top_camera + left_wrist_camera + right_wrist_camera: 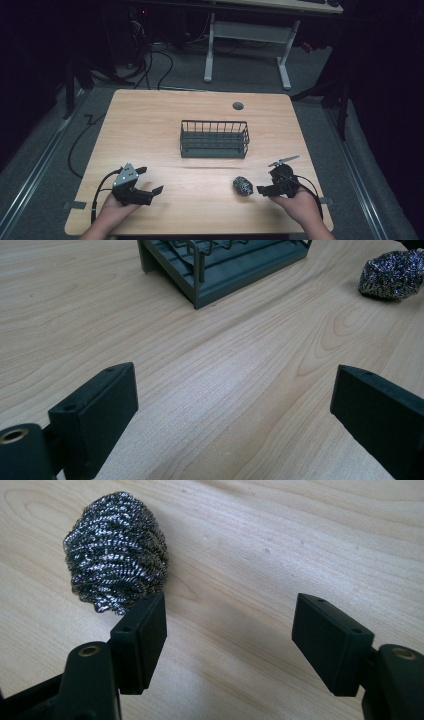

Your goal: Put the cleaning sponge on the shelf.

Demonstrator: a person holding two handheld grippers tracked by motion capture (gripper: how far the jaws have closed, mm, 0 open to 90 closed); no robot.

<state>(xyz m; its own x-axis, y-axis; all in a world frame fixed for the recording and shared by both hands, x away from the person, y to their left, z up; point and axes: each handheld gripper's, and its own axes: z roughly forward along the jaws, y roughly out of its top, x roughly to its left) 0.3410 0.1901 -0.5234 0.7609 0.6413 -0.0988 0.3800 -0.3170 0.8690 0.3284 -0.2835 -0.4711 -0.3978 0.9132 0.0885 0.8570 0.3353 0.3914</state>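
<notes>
Right gripper view puts the scourer [117, 552] on the table [280, 540] just beyond one jaw of the right gripper [230, 625], outside its released, empty jaws, while the left gripper [235, 410] hangs with jaws spread wide near the basket [220, 270].

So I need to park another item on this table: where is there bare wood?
Bare wood lies left of the wire basket, behind it around the round grommet, and in front between the left gripper and the steel scourer. It is crowded at the scourer, close beside the right gripper.
</notes>
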